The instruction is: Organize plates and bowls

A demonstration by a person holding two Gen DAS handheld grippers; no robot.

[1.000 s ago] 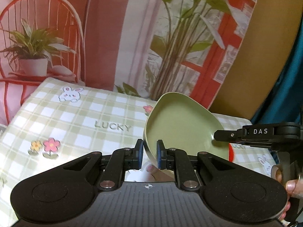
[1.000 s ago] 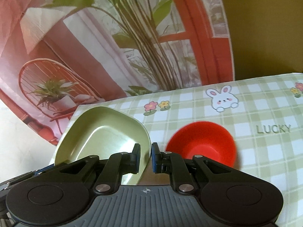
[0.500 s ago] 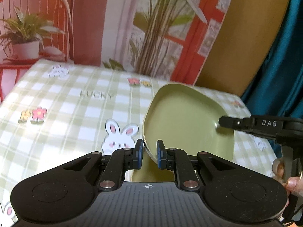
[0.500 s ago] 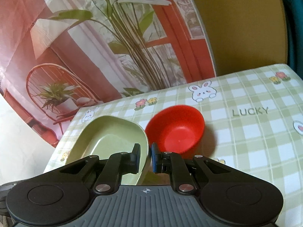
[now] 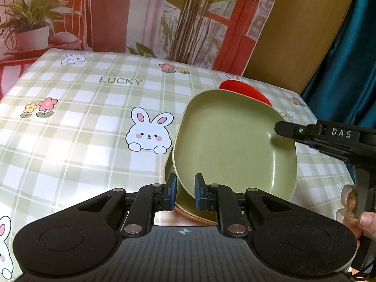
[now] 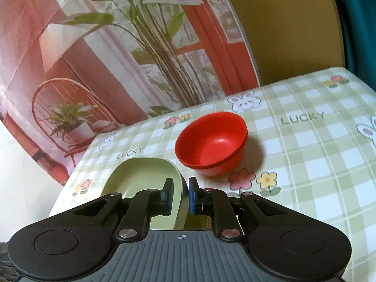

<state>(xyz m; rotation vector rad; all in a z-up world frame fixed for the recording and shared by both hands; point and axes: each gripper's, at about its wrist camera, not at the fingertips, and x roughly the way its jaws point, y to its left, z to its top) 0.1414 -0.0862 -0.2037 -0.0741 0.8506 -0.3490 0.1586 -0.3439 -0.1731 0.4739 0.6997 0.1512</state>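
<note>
We hold the green plate [image 5: 235, 141] tilted over the table [image 5: 70, 129], left gripper [image 5: 185, 191] and right gripper [image 6: 179, 193] each pinching its rim. It isn't set down; the red bowl [image 6: 211, 143] just beside remains unsorted.

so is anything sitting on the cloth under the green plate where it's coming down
Nothing visible lies under the green plate; the checked tablecloth beside it looks bare. The red bowl stands just beyond its far edge, not under it.
</note>
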